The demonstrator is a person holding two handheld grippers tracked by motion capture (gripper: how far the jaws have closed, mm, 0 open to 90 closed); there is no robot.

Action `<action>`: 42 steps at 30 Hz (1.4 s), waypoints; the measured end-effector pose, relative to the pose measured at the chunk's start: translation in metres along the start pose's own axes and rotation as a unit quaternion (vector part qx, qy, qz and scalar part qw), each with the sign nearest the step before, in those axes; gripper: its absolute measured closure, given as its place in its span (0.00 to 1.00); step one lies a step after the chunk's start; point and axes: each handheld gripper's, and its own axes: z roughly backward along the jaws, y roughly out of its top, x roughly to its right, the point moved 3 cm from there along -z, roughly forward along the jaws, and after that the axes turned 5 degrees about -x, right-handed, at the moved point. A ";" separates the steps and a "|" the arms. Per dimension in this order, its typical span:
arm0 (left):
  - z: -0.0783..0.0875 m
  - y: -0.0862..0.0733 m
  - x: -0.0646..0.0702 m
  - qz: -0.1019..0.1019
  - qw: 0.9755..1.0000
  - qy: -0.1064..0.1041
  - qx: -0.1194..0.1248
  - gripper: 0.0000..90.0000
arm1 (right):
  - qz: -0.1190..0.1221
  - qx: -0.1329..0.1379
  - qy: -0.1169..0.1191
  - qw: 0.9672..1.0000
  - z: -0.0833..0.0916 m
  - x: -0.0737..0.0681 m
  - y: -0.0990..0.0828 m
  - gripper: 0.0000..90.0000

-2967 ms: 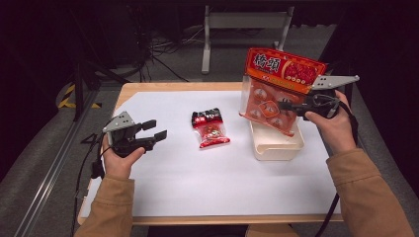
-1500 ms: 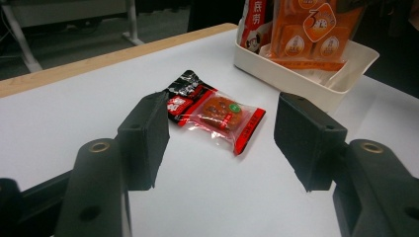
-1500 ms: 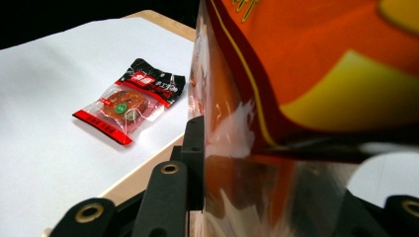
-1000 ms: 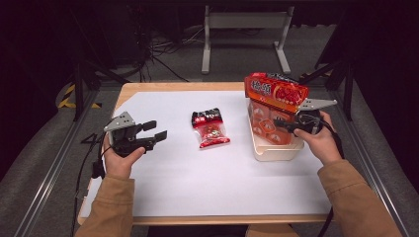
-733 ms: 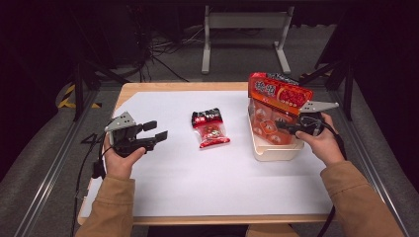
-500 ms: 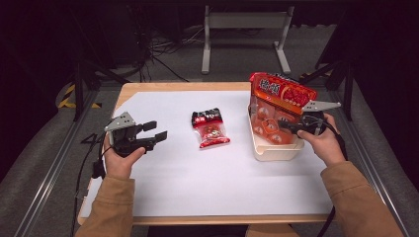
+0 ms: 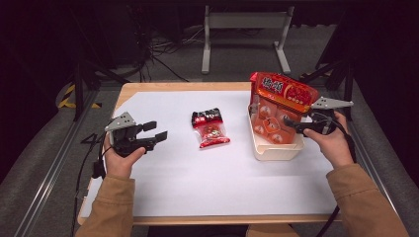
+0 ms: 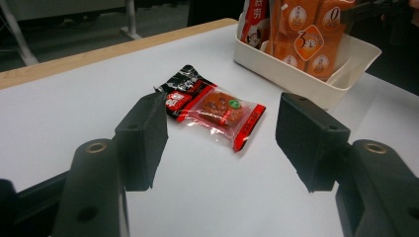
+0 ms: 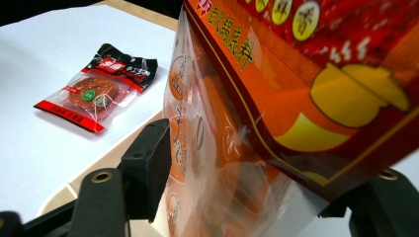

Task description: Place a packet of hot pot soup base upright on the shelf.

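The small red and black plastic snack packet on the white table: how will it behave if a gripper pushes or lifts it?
The small red and black plastic snack packet lies flat, so it will probably slide, not roll. Its glossy, crinkled film looks slippery and floppy; the edges may bend. It seems light, with one small piece inside.

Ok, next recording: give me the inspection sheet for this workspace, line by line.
Surface: wooden table under a white sheet.
Job's things: large orange snack bag standing in the white bin, leaning.
Clutter: small red-and-black packet lying flat mid-table.
Grippers: left gripper open, nothing in it, hovering at the left; right gripper at the bag, its jaws have just been opening, bag between them.
Cables: a black one trailing from each gripper; loose ones on the floor.
Surroundings: dark room, grey stand behind the table.
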 end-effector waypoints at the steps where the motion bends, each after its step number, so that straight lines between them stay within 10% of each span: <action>1: 0.000 0.000 0.000 0.000 1.000 0.000 0.000 0.42 | 0.000 0.000 0.000 1.000 0.000 0.000 0.000 0.39; 24: -0.007 0.002 0.000 0.000 1.000 -0.008 -0.002 0.40 | -0.006 0.019 -0.040 0.999 0.048 -0.012 -0.016 0.26; 42: -0.019 0.006 0.003 0.002 1.000 -0.001 -0.019 0.41 | 0.033 0.043 0.026 0.998 0.060 -0.063 -0.013 0.38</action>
